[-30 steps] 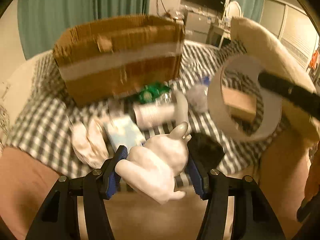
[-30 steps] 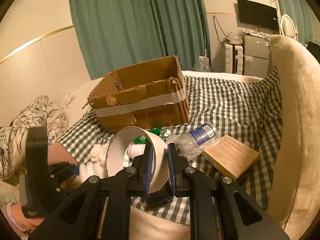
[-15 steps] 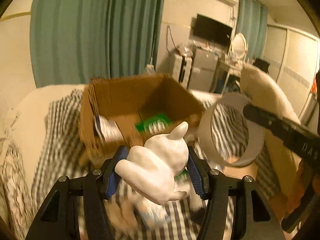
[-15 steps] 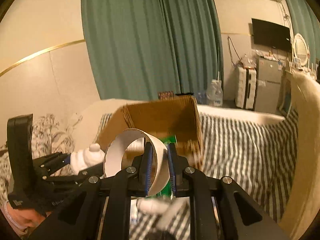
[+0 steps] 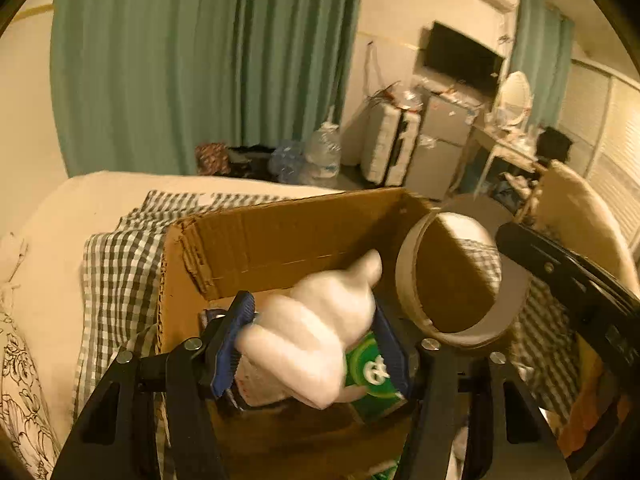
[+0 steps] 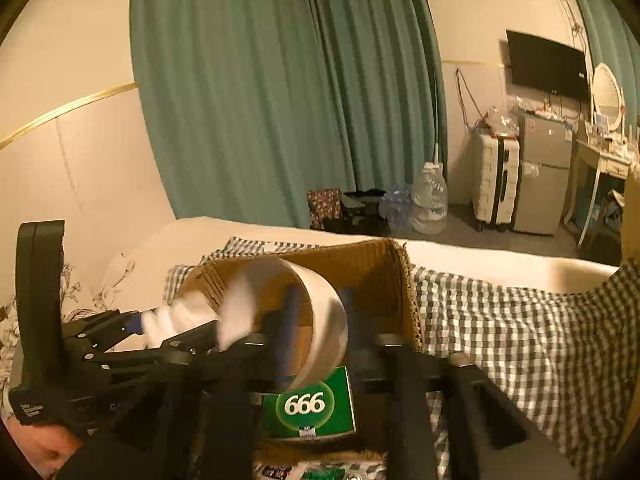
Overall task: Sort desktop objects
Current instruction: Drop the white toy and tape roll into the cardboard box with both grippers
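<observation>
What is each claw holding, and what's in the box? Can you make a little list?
left gripper: shut on white figure, over the box
right gripper: holding tape roll, over the box; jaws blurred
box: open cardboard, on checked cloth
inside box: green pack marked 666

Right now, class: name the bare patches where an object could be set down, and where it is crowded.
Bare: checked cloth right of the cardboard box, and a strip left of it. Crowded: inside the box, around the green pack, with the white figurine and tape roll above.
</observation>
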`<control>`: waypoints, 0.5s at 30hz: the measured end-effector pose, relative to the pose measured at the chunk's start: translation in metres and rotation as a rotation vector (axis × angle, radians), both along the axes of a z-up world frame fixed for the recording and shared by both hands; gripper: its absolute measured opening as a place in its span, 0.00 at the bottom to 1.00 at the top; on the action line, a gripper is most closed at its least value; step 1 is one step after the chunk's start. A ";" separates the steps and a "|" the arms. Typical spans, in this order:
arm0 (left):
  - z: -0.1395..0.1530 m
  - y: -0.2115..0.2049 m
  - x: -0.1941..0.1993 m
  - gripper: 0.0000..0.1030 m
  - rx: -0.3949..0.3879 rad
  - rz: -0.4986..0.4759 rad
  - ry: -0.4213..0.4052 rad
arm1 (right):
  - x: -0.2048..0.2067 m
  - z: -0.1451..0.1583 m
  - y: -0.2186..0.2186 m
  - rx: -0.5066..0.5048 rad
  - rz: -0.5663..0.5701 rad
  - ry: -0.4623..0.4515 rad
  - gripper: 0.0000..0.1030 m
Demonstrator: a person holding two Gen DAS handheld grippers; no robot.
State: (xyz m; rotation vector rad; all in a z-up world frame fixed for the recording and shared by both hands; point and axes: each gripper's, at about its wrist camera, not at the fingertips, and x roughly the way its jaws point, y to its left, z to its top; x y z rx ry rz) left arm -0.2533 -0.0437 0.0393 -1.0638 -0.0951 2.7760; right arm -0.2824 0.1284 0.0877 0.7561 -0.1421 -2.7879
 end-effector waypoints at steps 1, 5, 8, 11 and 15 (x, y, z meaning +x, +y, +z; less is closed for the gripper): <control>-0.003 0.000 -0.003 0.83 -0.009 0.006 -0.004 | 0.000 -0.001 0.000 0.005 -0.004 0.010 0.87; -0.013 -0.006 0.005 0.97 -0.057 0.027 0.032 | 0.019 -0.004 0.001 0.017 -0.021 0.079 0.88; -0.014 -0.010 0.015 0.97 -0.073 0.056 0.025 | 0.036 -0.003 0.009 -0.025 -0.024 0.068 0.88; -0.001 -0.014 0.043 0.97 -0.058 0.062 0.054 | 0.062 0.004 0.018 -0.048 -0.021 0.056 0.88; 0.019 -0.016 0.084 0.97 -0.072 0.064 0.080 | 0.104 0.019 0.025 -0.029 -0.013 0.059 0.88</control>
